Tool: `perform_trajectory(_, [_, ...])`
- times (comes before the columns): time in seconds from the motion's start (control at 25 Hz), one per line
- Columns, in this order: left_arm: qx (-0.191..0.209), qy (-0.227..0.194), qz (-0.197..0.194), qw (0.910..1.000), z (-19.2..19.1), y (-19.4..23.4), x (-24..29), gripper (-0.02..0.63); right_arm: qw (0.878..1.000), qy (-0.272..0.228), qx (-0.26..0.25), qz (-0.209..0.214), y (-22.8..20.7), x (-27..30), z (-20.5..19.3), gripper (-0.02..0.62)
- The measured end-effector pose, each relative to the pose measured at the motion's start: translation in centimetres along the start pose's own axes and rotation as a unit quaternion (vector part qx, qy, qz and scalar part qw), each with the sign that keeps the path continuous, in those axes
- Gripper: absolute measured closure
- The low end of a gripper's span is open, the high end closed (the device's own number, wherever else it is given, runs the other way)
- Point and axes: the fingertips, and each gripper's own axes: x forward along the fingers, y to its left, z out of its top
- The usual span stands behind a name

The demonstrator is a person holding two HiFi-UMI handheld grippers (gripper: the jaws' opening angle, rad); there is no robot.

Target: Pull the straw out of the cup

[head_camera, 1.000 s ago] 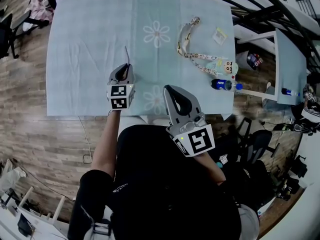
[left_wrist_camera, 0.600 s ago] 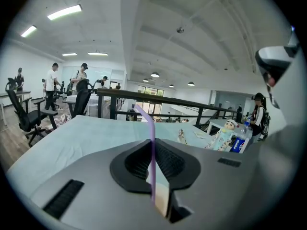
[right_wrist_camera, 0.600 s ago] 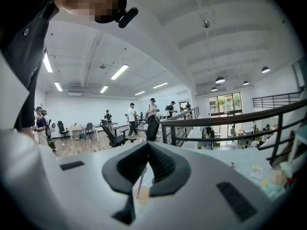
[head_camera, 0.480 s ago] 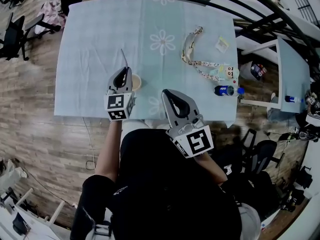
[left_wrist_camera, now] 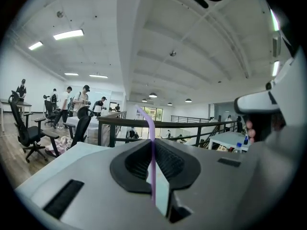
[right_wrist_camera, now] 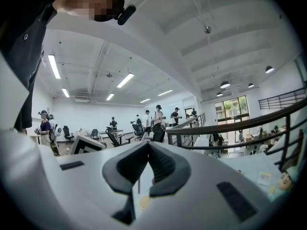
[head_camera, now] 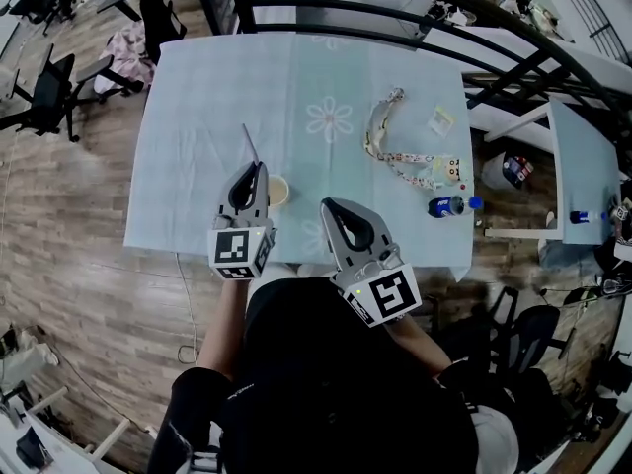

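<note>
1. Person (head_camera: 326, 383): dark-clothed, filling the lower edge of the head view, with both arms reaching forward over the near edge of the table.
2. Right gripper (head_camera: 330, 206): held at the table's near edge and pointing away from the person. Its own view shows the dark pads meeting at the tips with nothing between them, so it is closed and empty.
3. Left gripper (head_camera: 259, 167): to the left of the right gripper, its tip a little farther over the table. Its pads are clamped on the straw, pressing it from both sides.
4. Straw (left_wrist_camera: 148, 123): thin and purple, roughly upright in the left gripper's grasp. Its upper part rises past the fingertips. The gripper body hides its lower end, so whether that end is clear of the cup cannot be told.
5. Cup (head_camera: 278, 192): pale and open-topped, standing on the table just beside the left gripper's tip, between the two grippers.
6. Table (head_camera: 197, 117): covered by a light blue cloth with white flower prints.
7. Right side of the table: a patterned lanyard (head_camera: 372, 131), a small packet (head_camera: 440, 119) beyond it, and a blue bottle (head_camera: 446, 206) lying at the right edge.
8. Background: a black railing (head_camera: 326, 5) behind the table, an office chair (head_camera: 47, 102) on the wooden floor at left, and standing people (right_wrist_camera: 157, 121) far off.
</note>
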Motion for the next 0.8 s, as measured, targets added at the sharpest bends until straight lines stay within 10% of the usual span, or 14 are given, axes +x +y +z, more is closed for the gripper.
perform_trajectory(0.8, [-0.004, -0.174, -0.047, 0.9835, 13.8, -4.8, -8.8, 0.575, 0.998, -0.059, -0.021, 0.019, 0.4, -0.8, 4.8, 0.586])
